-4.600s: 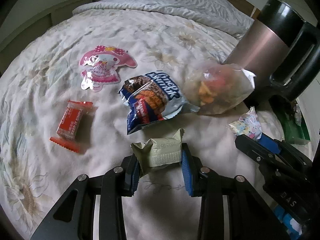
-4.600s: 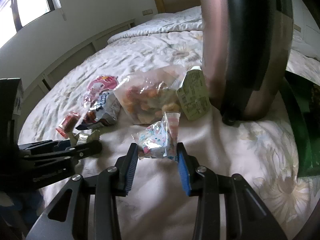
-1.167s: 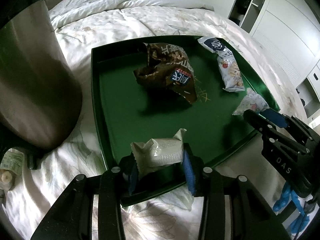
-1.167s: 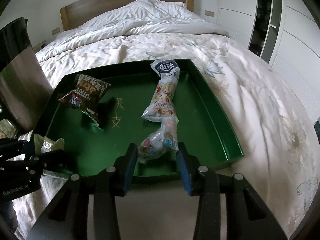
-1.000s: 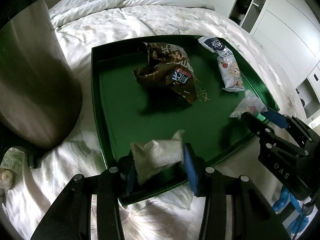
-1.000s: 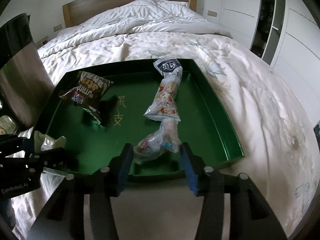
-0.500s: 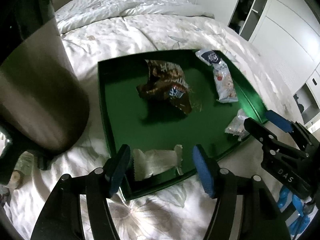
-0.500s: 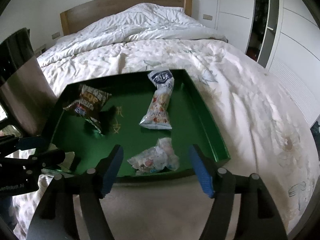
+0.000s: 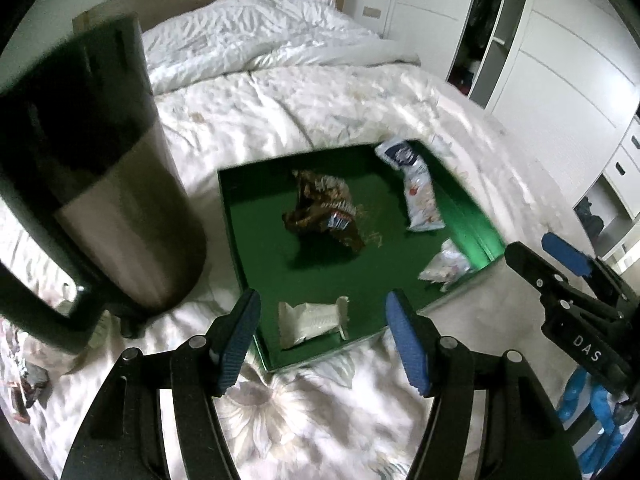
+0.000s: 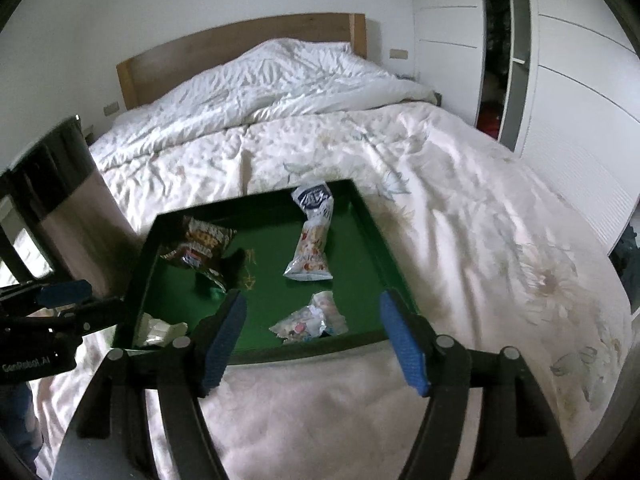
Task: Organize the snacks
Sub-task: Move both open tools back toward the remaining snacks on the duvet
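Four snacks lie in the green tray (image 9: 236, 240), which I take as my landmark; it sits flat on the quilt (image 9: 320, 104). Left of the tray stands a tall jug (image 9: 120, 216) with a dark top and metallic body, close to the tray's left wall. My left gripper (image 9: 320, 332) hangs above the tray's near-left corner with its blue-padded fingers (image 9: 240, 336) spread wide and holding nothing. Directly between them in the left wrist view, on the tray floor by the near wall, lies the pale packet (image 9: 312, 318). Toward the tray's middle, nearer its far-left part, rests the brown bag (image 9: 320, 212), crumpled. Right of that, along the tray's right wall and reaching the far-right corner, lies the long white pack (image 9: 416, 188). In the tray's near-right corner sits the small printed pack (image 10: 310, 320). My right gripper (image 10: 314, 338) hovers over the tray's near wall on that side, fingers (image 10: 402, 342) likewise wide apart and empty, with the printed pack seen between them. Beyond the tray, a headboard (image 10: 240, 44); right of the tray, white wardrobes (image 10: 576, 92).
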`<state>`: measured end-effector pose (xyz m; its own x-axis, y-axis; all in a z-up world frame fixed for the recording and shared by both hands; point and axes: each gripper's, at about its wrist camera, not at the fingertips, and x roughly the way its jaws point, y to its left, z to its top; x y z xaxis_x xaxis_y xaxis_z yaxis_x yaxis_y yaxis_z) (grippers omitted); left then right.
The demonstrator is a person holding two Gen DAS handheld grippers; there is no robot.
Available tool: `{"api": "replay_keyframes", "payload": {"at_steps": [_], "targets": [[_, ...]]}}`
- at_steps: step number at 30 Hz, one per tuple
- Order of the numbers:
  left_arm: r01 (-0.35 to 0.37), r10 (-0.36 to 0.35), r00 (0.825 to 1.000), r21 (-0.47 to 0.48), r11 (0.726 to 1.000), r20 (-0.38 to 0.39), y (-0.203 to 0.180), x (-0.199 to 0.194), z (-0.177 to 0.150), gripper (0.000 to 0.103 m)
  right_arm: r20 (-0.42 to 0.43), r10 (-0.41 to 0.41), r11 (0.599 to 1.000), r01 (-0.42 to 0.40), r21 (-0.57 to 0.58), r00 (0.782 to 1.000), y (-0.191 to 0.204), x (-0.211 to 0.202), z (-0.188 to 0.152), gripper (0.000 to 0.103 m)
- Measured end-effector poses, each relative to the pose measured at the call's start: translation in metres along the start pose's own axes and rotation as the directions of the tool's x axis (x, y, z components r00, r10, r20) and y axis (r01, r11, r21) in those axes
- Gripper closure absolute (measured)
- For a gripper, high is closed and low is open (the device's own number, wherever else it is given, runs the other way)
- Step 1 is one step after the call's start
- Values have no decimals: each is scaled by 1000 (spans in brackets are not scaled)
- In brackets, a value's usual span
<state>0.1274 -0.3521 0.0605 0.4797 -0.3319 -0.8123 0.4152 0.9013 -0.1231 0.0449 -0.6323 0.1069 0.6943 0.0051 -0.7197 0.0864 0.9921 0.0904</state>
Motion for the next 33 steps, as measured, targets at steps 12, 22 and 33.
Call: {"api": "replay_keyframes", "payload": {"at_steps": [12,22,33], "targets": [[36,-34,989,-10,999,144,2,-89,-7,43,168,-14,999,8,34,986,3,-106,15,0],[-4,23,969,-78,997,244,47,-161,-34,41,293,15,1000,-14,-6,956,40,-190,16,0],[-74,110,953,-134,988,284,101,-213,-86,41,333,107,992,-77,-101,937,104,-235,-9,0]]}}
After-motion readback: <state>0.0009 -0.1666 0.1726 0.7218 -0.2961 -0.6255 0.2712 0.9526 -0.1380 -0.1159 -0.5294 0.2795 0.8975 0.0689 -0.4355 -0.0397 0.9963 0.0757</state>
